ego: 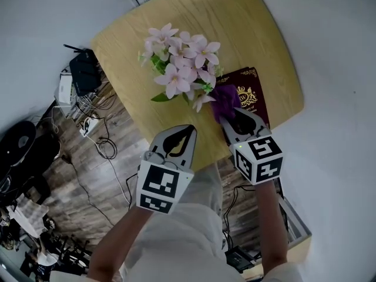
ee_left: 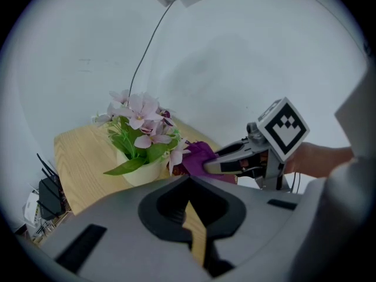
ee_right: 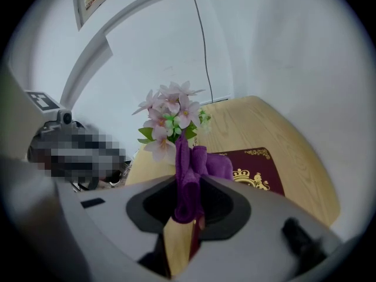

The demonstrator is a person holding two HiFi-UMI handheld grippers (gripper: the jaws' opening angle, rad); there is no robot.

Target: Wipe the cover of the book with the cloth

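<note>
Right gripper [ee_right: 187, 216] jaws are clamped on the crumpled purple cloth [ee_right: 189, 166]. We hold it at the left edge of the dark red gold-crested book [ego: 254, 94], just right of the pink flowers [ego: 179, 63]. Left gripper [ee_left: 189, 219] jaws are together with nothing between them, nearer us.

The bench [ego: 247, 34] is pale wood, smooth and matt. Beside the cream flower pot [ee_left: 141, 172], the book [ego: 254, 96] has a maroon cover stamped in gold. The purple cloth [ee_right: 187, 169] looks soft and napped. The left tool [ego: 187, 129] and right tool [ego: 233, 115] are smooth matt grey plastic.
</note>
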